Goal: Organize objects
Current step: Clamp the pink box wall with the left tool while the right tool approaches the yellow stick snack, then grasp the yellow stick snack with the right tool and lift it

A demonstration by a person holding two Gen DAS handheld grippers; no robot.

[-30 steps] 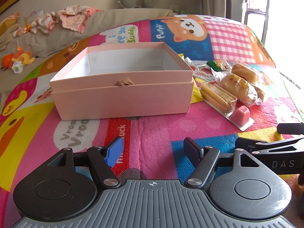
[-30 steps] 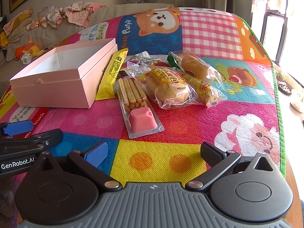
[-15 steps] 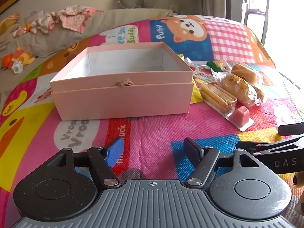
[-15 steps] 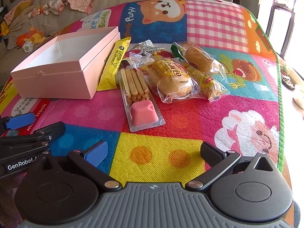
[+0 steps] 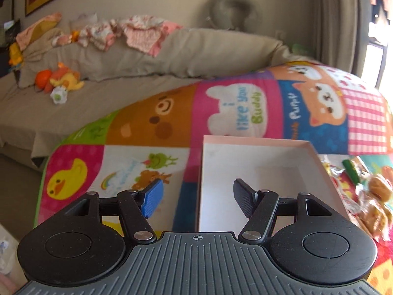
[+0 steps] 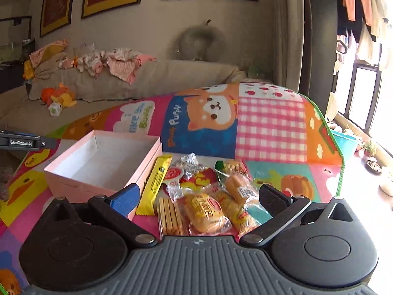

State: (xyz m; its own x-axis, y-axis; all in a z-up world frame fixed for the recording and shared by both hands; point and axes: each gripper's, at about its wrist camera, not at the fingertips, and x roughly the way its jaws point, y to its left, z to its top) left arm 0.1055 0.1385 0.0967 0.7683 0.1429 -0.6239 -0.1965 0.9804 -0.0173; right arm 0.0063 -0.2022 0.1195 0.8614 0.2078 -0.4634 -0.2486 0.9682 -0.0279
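Pink box point(image 6: 103, 162) stands empty, ahead-left of the right gripper point(image 6: 199, 196), jaws wide; snack packets point(image 6: 208, 196) lie between them. Left gripper point(image 5: 196, 196) jaws closing, holding nothing.

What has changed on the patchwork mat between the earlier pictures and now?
Both tools rose; the left tool also swung left over the open pink cardboard box, its jaws closing on nothing. The right tool is open and empty. Box and wrapped snacks stayed put.
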